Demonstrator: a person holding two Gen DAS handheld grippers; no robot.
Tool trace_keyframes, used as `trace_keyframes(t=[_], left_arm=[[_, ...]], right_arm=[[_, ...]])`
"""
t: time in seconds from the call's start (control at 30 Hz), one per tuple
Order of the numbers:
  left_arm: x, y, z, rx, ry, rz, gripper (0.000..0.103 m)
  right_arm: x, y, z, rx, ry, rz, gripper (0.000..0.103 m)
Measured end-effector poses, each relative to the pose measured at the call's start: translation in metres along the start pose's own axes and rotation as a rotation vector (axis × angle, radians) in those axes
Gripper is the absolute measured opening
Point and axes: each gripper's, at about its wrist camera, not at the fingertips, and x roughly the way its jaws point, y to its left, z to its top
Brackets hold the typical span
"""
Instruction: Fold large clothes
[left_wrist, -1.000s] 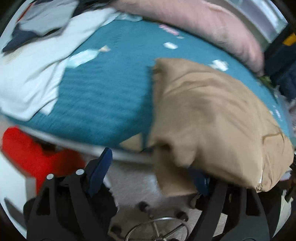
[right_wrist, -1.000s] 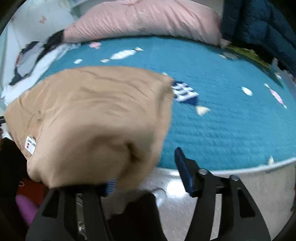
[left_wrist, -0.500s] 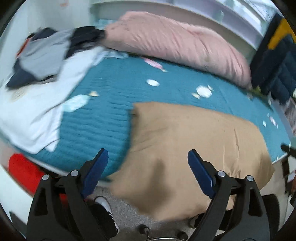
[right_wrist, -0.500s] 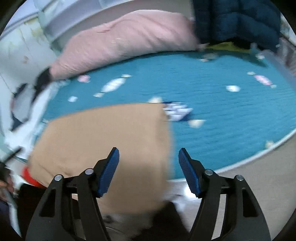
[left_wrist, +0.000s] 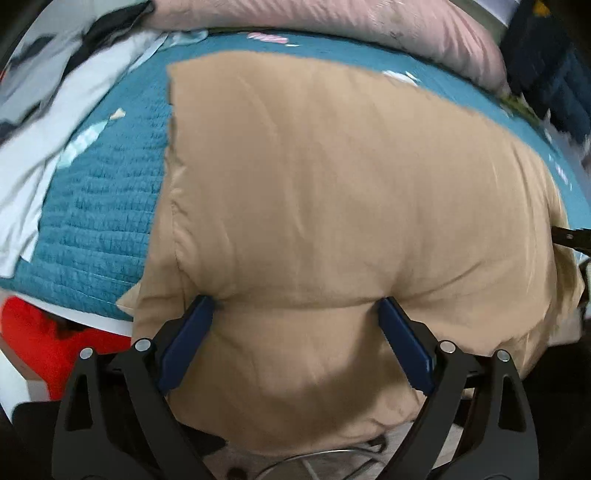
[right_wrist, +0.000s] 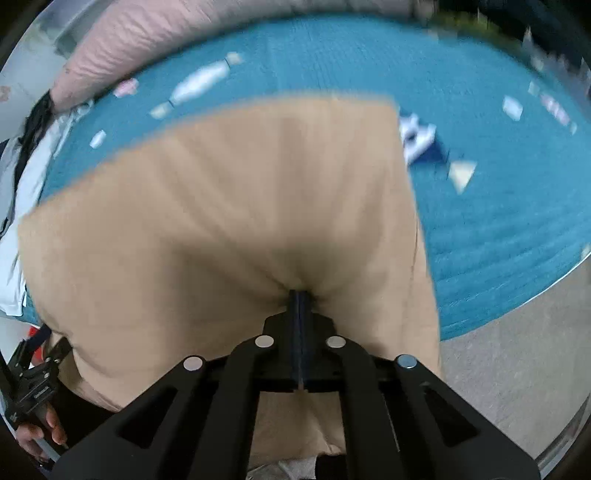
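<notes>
A large tan padded garment (left_wrist: 332, 184) lies on the teal bedspread (left_wrist: 103, 206), its near edge hanging over the bed's front. My left gripper (left_wrist: 295, 306) is open, its blue fingers (left_wrist: 184, 339) spread wide against the garment's near fold. In the right wrist view the same garment (right_wrist: 221, 206) fills the middle, and my right gripper (right_wrist: 299, 295) is shut on a pinch of its fabric near the front edge. The left gripper's body (right_wrist: 33, 384) shows at the lower left of that view.
A pink duvet (left_wrist: 369, 26) lies along the back of the bed. White and grey clothes (left_wrist: 40, 103) are piled at the left. A dark blue jacket (left_wrist: 546, 62) hangs at the right. A red object (left_wrist: 40, 347) sits on the floor below the bed's left edge.
Both grippers have moved down onto the garment's near edge. The right gripper went from open to shut on the fabric. The left gripper stays open, now pressed against the fold.
</notes>
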Motion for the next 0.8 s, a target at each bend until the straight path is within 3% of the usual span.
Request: trace_keyframes(t=[0.13,0.2,0.33,0.47,0.57,0.7,0.8], left_arm=[[0.000,0.004,0.006,0.007,0.012,-0.004,0.093],[0.001,0.008,0.008,0.006,0.015,-0.009,0.093],[0.000,0.008,0.019,0.009,0.005,-0.017,0.094],[-0.005,0.013,0.034,0.003,-0.005,-0.055,0.094],[-0.028,0.034,0.033,-0.082,-0.039,-0.123,0.094],[-0.051,0.084,0.008,-0.291,-0.069,-0.218,0.094],[-0.054,0.100,-0.008,-0.381,-0.061,-0.259,0.094]], right_arm=[[-0.015,0.062,0.022,-0.061,-0.037,0.212,0.001],[-0.002,0.094,0.028,-0.103,-0.018,0.251,0.001],[0.066,0.118,0.039,-0.127,0.086,0.137,0.000],[0.087,0.111,0.054,-0.034,0.091,0.150,0.000],[0.086,0.118,0.060,-0.099,0.097,0.097,0.000],[0.089,0.113,0.057,-0.068,0.096,0.119,0.000],[0.082,0.116,0.051,-0.081,0.070,0.117,0.000]])
